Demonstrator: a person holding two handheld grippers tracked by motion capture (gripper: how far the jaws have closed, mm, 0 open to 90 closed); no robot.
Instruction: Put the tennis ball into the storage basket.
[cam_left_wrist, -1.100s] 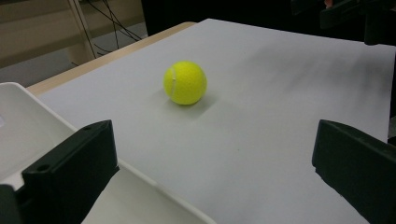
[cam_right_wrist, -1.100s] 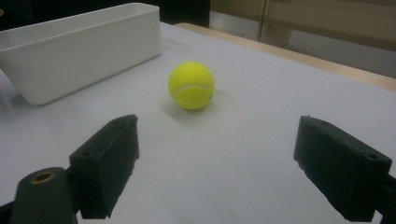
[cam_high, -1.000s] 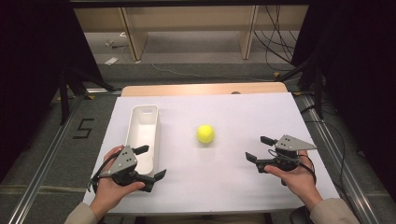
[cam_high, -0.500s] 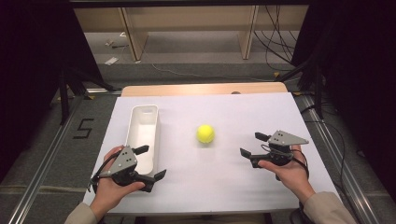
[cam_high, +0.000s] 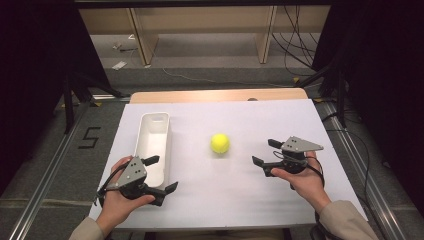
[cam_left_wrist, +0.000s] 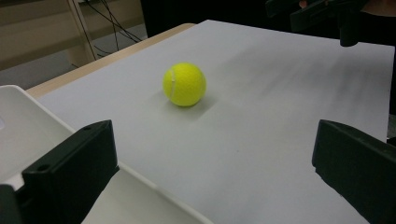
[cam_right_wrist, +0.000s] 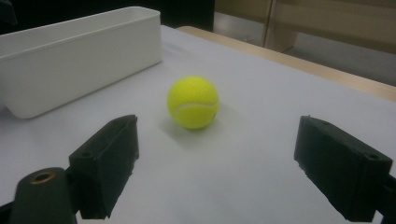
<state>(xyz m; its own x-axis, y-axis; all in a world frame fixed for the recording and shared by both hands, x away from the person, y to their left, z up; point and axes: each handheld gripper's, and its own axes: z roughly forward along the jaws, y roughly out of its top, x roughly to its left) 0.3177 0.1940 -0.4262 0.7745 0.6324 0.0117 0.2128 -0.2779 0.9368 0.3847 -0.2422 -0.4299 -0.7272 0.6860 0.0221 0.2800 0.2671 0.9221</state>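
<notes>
While both grippers' fingers stand spread, a tennis ball (cam_high: 220, 143) rests on the white tabletop (cam_high: 280, 120).

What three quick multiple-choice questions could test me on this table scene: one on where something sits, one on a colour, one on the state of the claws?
1. Where does the ball lie?
A. inside the white bin
B. on the white table cover, between the bin and the right claw
C. on the floor

2. What colour is the ball?
A. red
B. blue
C. yellow-green

3. How does the right claw stand?
A. open, with nothing in it
B. shut on the ball
C. shut on the bin

Answers:
1 B: in the high view the ball rests on the bare table cover, to the right of the bin and apart from it.
2 C: every view shows it bright yellow-green, with a pale seam.
3 A: the right gripper view shows its jaws spread wide, with the ball ahead of them and untouched. The left claw is open too.
</notes>
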